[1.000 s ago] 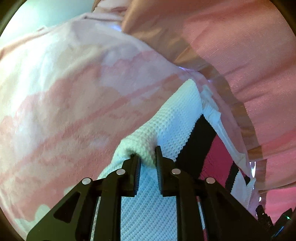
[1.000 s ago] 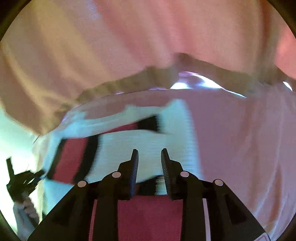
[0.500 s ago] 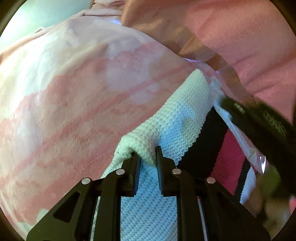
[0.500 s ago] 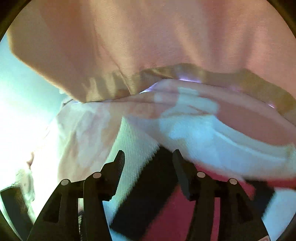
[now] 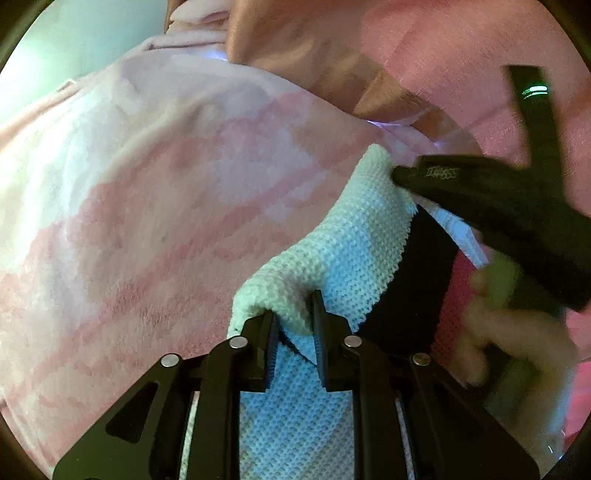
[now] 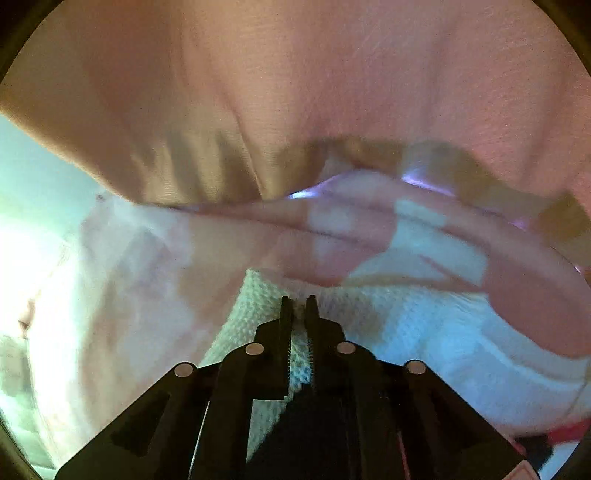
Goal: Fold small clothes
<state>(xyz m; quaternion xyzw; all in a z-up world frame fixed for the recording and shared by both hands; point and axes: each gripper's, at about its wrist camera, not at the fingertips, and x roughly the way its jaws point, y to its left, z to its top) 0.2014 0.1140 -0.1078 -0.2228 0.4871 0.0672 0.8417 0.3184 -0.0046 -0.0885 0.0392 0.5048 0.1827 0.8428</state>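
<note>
A small knit garment (image 5: pixel 354 243), white waffle weave with black and pink stripes, lies on a pink and white fleece blanket (image 5: pixel 147 206). My left gripper (image 5: pixel 293 314) is shut on a bunched white corner of it. My right gripper (image 6: pixel 297 310) is shut on the garment's far white corner (image 6: pixel 258 295); it also shows in the left wrist view (image 5: pixel 402 173), with the person's hand (image 5: pixel 517 325) behind it.
A peach-pink cloth (image 6: pixel 295 92) hangs over the far side of the blanket, its ribbed hem (image 6: pixel 207 166) just beyond the garment. The same cloth shows at the top right of the left wrist view (image 5: pixel 424 48). A pale surface (image 5: pixel 74 33) lies beyond the blanket.
My right gripper opened, swung over to the garment's far white corner and closed on it. My left gripper has kept its hold without moving.
</note>
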